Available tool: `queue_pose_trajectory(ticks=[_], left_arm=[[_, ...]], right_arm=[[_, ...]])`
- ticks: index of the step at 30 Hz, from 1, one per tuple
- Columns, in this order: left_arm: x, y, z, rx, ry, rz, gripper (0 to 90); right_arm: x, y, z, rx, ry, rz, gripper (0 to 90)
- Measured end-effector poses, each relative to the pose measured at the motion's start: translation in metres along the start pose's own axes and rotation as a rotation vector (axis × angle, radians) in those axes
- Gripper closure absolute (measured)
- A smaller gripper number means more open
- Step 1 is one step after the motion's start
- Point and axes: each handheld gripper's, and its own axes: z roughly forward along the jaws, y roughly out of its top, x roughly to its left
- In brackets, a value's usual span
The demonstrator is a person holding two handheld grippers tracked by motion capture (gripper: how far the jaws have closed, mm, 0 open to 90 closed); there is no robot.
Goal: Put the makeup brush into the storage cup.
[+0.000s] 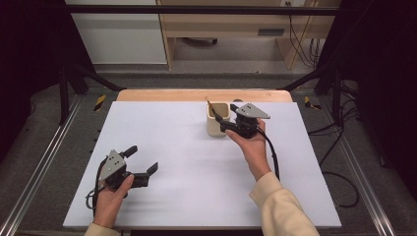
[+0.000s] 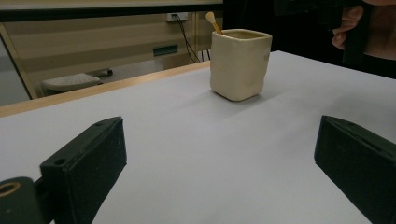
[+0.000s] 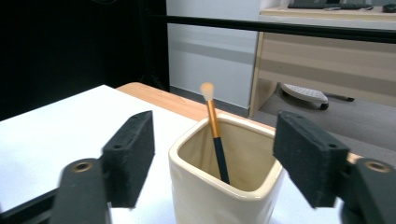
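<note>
Brush standing in cream cup, far side of table

The brush [image 3: 215,137] had a dark handle, gold ferrule, pale bristles uppermost; it leaned inside the cup [image 3: 224,196]; right gripper [image 3: 212,158] jaws stood apart beside the rim; left gripper [image 1: 140,162] jaws apart, empty.

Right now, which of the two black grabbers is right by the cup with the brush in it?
The right gripper, jaws open beside the cream cup holding the brush. The left gripper sits far off, near the table's front-left corner.

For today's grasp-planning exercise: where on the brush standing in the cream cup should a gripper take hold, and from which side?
Grip the brush on its gold band just below the bristle tip, coming from above. That part alone clears the cup rim; the dark handle slants down inside.
</note>
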Motion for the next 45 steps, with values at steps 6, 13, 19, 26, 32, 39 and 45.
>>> queue_pose_trajectory(ticks=[6,13,19,26,32,39,45], left_arm=[[0.0,0.0,0.0,0.0,0.0,0.001,1.7],[0.0,0.0,0.0,0.0,0.001,0.0,1.6],[0.001,0.0,0.0,0.003,0.001,0.001,1.6],[0.001,0.0,0.0,0.001,0.002,0.0,1.6],[0.002,0.0,-0.002,-0.004,0.007,-0.003,1.5],[0.001,0.0,-0.001,0.0,0.005,0.003,1.4],[0.002,0.0,-0.001,-0.001,0.005,0.001,1.3]], right_arm=[[0.002,0.003,-0.003,0.019,-0.017,-0.011,22.1],[0.001,0.007,-0.009,0.043,-0.009,0.016,13.2],[0.0,0.012,-0.016,0.05,0.008,0.063,8.9],[0.001,0.017,-0.027,0.061,0.017,0.059,6.4],[0.001,0.02,-0.035,0.062,0.017,0.039,6.2],[0.003,0.025,-0.052,0.058,0.028,0.02,6.1],[0.001,0.027,-0.064,0.049,0.032,0.013,6.2]])
